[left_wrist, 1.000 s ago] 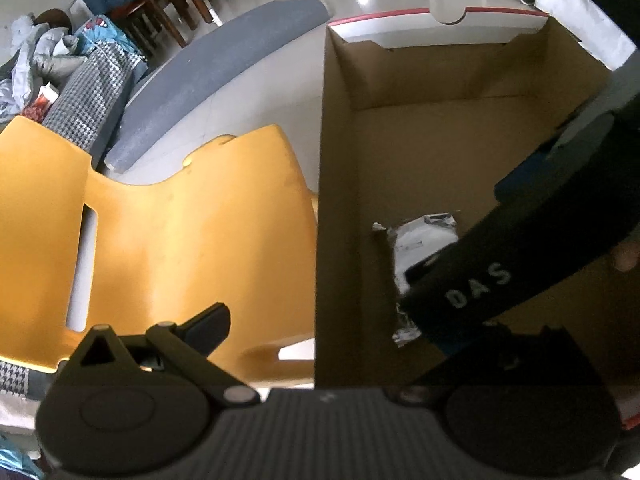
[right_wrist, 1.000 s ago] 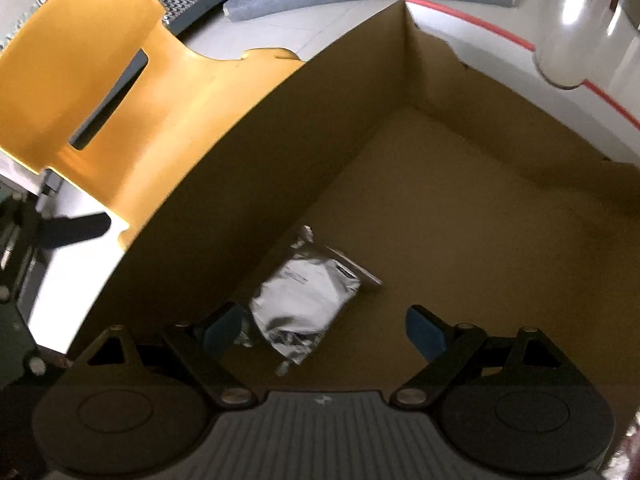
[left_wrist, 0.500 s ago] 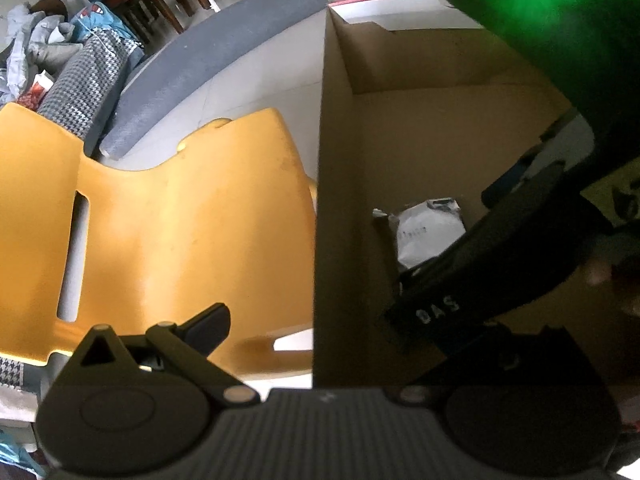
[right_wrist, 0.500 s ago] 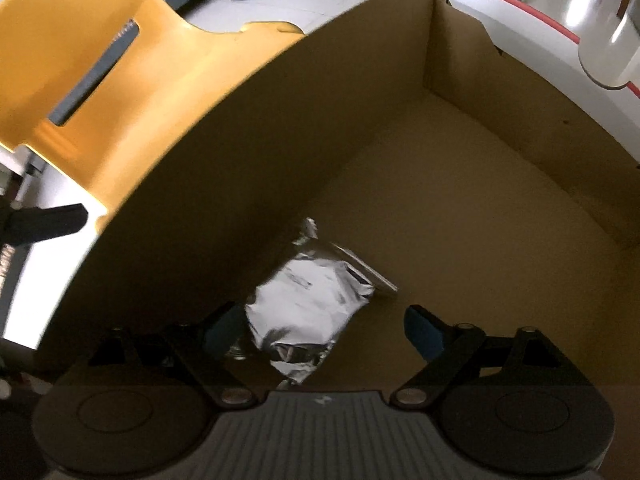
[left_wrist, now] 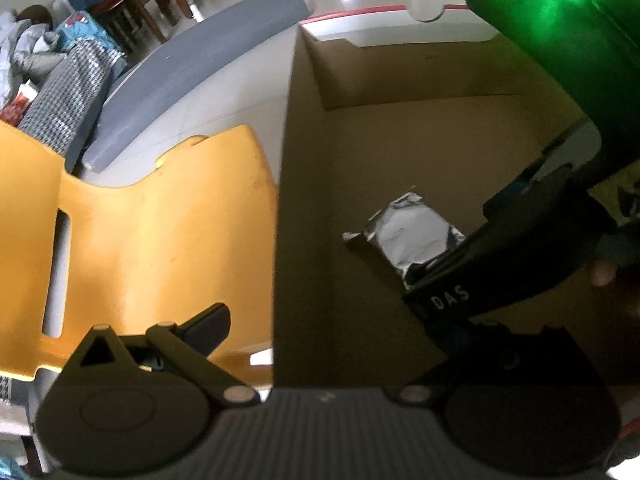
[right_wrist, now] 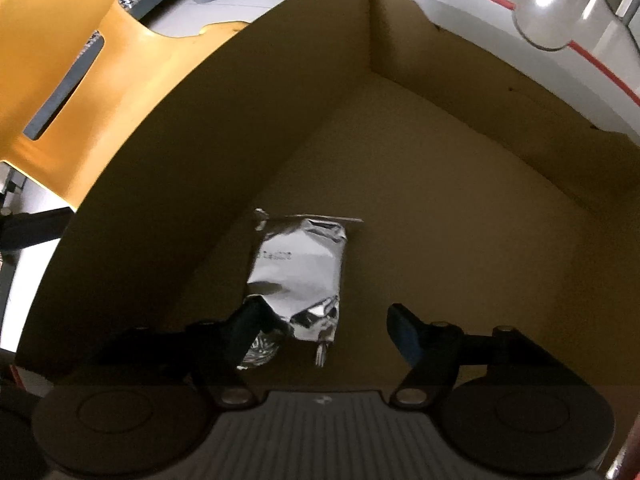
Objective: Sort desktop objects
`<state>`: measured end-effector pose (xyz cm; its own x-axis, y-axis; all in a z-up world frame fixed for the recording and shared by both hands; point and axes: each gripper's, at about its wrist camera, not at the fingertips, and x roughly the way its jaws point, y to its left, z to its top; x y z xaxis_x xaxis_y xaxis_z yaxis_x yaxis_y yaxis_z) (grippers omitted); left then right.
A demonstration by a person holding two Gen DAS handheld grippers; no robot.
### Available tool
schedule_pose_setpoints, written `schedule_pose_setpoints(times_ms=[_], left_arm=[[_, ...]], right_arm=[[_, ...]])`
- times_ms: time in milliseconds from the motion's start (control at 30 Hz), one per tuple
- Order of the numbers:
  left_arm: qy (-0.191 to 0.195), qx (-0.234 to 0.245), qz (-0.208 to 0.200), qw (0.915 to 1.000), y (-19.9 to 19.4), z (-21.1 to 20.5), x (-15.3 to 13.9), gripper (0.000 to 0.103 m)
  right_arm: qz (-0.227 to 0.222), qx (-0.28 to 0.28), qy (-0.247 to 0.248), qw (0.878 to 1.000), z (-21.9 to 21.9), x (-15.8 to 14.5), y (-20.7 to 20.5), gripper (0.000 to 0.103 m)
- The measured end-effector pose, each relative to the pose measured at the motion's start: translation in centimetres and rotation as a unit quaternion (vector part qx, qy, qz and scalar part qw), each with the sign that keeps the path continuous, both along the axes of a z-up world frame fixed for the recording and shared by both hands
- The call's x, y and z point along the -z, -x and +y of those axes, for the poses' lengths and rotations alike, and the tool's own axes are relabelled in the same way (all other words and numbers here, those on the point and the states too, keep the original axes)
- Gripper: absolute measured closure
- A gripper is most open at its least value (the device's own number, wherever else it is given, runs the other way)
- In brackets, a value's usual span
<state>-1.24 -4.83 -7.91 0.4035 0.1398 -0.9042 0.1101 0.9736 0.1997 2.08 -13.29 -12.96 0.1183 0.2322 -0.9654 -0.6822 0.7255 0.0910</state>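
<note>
A silver foil pouch (right_wrist: 304, 272) lies on the floor of an open cardboard box (right_wrist: 440, 208). My right gripper (right_wrist: 326, 326) is open inside the box, its fingertips spread either side of the pouch's near end and above it. In the left wrist view the pouch (left_wrist: 412, 236) lies on the box floor (left_wrist: 400, 152), partly hidden by the right gripper's black body (left_wrist: 500, 264). My left gripper (left_wrist: 340, 332) is open and empty, straddling the box's left wall; its right finger is hidden behind the right gripper.
An orange plastic chair (left_wrist: 152, 240) stands against the box's left wall. A grey curved panel (left_wrist: 192, 76) lies on the floor beyond it, with clothes and dark wooden chairs (left_wrist: 132, 4) further off. A green light glows on the right device (left_wrist: 560, 0).
The right gripper has moved further into the box and turned, so the pouch now sits more centred between its open fingers. The left gripper has barely shifted.
</note>
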Motion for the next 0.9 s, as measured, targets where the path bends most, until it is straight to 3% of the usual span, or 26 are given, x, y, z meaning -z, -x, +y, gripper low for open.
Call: schedule_pose_setpoints(times_ms=[133, 267, 533, 600, 700, 900], left_arm=[[-0.009, 0.004, -0.003, 0.9999, -0.2, 0.1, 0.2, 0.000], [0.000, -0.007, -0.003, 1.0000, -0.5, 0.6, 0.1, 0.000], [-0.014, -0.007, 0.009, 0.9998, -0.6, 0.3, 0.8, 0.000], [-0.016, -0.005, 0.012, 0.9998, -0.7, 0.1, 1.0, 0.000], [-0.018, 0.000, 0.010, 0.9998, -0.8, -0.3, 1.0, 0.000], [-0.017, 0.006, 0.000, 0.9998, -0.8, -0.7, 0.6, 0.000]], right_arm=[[0.018, 0.011, -0.019, 1.000, 0.2, 0.2, -0.3, 0.033], [0.025, 0.011, -0.043, 0.999, 0.4, 0.0, -0.5, 0.023], [0.024, -0.007, -0.028, 0.999, 1.1, 1.4, -0.2, 0.023], [0.025, -0.009, -0.029, 0.999, 1.3, 1.5, -0.1, 0.026], [0.022, -0.009, -0.028, 0.999, 1.4, 1.6, 0.1, 0.049], [0.014, 0.004, -0.029, 0.999, 1.1, 1.3, 0.1, 0.053]])
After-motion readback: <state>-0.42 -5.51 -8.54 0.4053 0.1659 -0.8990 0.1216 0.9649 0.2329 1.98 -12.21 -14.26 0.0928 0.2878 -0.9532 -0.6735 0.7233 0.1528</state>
